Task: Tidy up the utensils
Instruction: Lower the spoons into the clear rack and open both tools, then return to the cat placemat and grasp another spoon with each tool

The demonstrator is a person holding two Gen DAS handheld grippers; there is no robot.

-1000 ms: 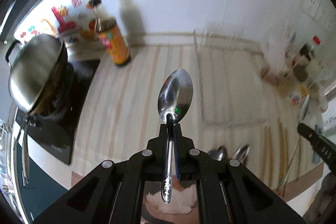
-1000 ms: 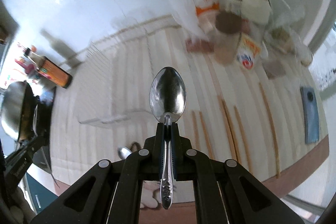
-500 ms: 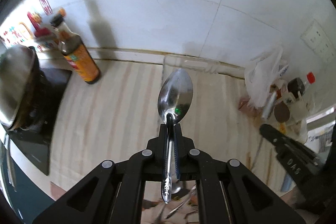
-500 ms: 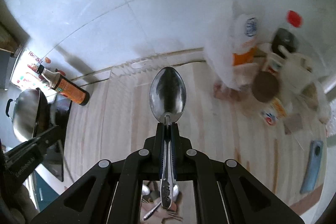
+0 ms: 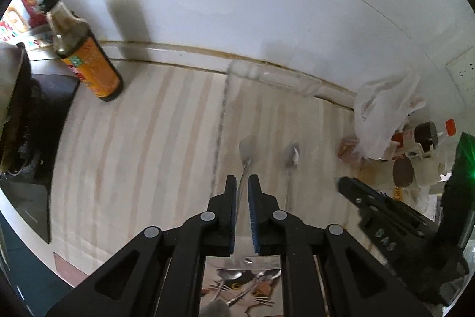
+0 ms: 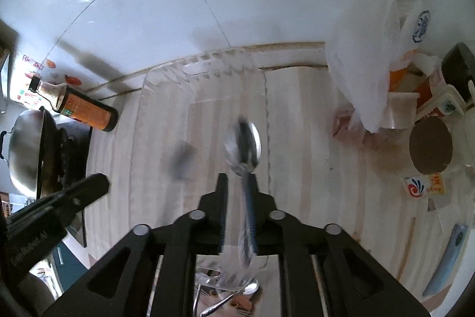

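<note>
My left gripper (image 5: pixel 242 183) is open; the metal spoon (image 5: pixel 247 155) it held lies blurred just past its fingertips inside the clear plastic tray (image 5: pixel 276 79). A second spoon (image 5: pixel 292 158) shows to its right in the tray. My right gripper (image 6: pixel 238 180) is open too; its spoon (image 6: pixel 245 146) is blurred, slipping out between the fingers over the clear tray (image 6: pixel 204 67). The right gripper shows in the left wrist view (image 5: pixel 365 198), and the left gripper in the right wrist view (image 6: pixel 74 192). More spoons (image 6: pixel 234 296) lie below the right gripper.
A soy sauce bottle (image 5: pixel 86 58) stands at the wall on the left, beside a black stove (image 5: pixel 32 138) with a steel wok (image 6: pixel 26 150). A white plastic bag (image 5: pixel 383 115), bottles and jars (image 5: pixel 421 144) crowd the right. A tiled wall is behind.
Both grippers have opened and let go of their spoons, which have dropped toward the clear tray. Both grippers also moved lower and closer to the tray.
</note>
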